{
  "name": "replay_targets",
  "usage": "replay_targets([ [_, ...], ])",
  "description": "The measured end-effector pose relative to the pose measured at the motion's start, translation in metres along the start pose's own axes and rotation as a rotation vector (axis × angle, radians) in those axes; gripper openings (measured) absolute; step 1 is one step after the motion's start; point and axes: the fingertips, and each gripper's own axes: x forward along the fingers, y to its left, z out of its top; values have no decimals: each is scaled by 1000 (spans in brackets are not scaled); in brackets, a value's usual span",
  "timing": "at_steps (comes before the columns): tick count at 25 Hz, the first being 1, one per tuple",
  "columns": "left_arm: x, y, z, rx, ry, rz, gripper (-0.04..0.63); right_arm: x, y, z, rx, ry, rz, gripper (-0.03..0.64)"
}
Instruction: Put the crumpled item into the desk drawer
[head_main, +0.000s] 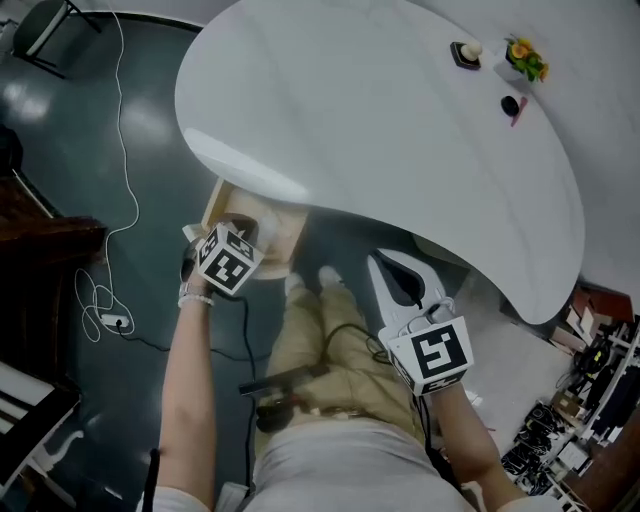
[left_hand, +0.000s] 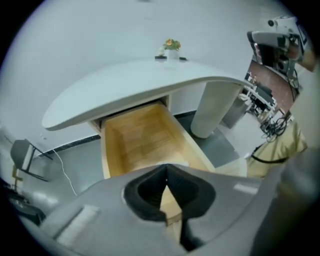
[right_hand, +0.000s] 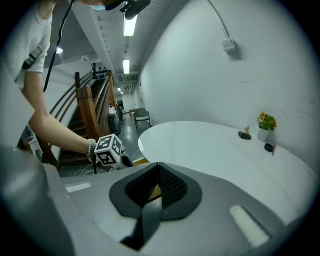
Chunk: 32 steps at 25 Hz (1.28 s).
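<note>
Nearest, over the person's beige trousers (head_main: 315, 345), the right gripper (right_hand: 158, 163) hangs near the table's edge, its jaws together on nothing. The left gripper (left_hand: 166, 166), jaws likewise closed and empty, hovers over the near end of the pale wooden drawer (left_hand: 137, 135), which stands open beneath the white rounded table (head_main: 380, 150). The crumpled item cannot be picked out in any view. Only a whitish sliver (left_hand: 172, 164) shows just past the left jaw tips (item or drawer front, I cannot tell), and the visible drawer floor is plain wood. On the table's far side stand a small potted plant with orange flowers (head_main: 525, 58), a pale knob on a dark base (head_main: 466, 52) and a small black disc (head_main: 510, 104).
</note>
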Motion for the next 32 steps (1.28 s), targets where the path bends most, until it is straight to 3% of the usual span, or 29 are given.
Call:
replay_targets([
  [10,-76,-2,15,-184,-227,126,-3,2,24,28,-83,-36,90,5],
  [18,-151,-3,32,-283,-393,227,-3,-4,36,52,-130,-77,137,5],
  [26,-223,-13,43,-342,-536,323,-3,-14,52,75,-182,-121,172,5],
  [32,-274,-26,54,-328,-638,386,-3,-20,62,90,-202,-149,186,5],
])
